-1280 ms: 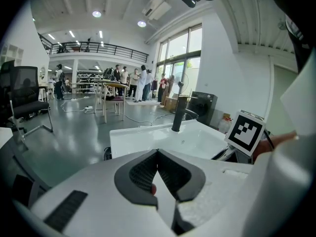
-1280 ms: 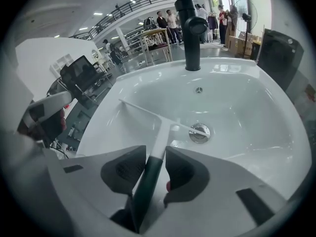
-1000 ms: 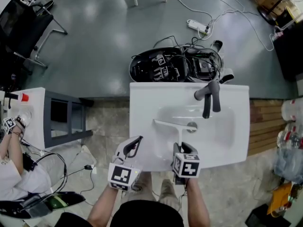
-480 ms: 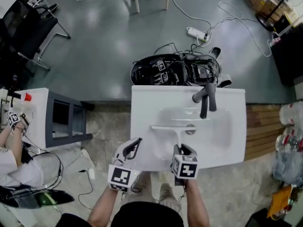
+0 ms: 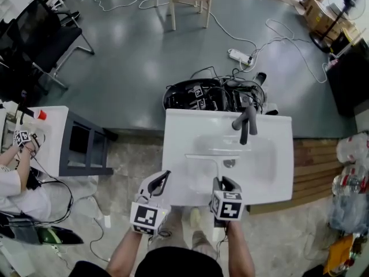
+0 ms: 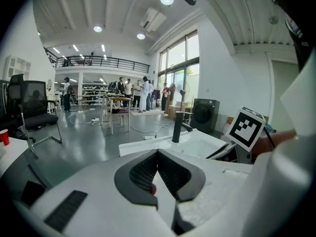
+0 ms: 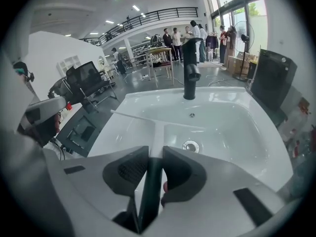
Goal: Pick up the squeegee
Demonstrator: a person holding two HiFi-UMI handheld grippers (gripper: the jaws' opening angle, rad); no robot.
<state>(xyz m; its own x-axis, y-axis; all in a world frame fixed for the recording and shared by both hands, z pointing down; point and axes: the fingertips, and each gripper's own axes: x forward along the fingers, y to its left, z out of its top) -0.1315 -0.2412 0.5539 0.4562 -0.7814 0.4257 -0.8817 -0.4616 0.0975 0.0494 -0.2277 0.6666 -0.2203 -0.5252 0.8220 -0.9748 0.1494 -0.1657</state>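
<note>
The grasp looks made: the right claw (image 7: 154, 158), its jaws just closed, clamps the squeegee (image 7: 157, 128) by its handle, blade over the sink (image 5: 173, 131), while the left claw (image 6: 157, 156) is pinched together on nothing, so next likely comes a steady lift clear of the basin.

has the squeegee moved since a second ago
Yes. The squeegee has lifted: its blade lay beside the drain before and now shows above it in the head view.
</note>
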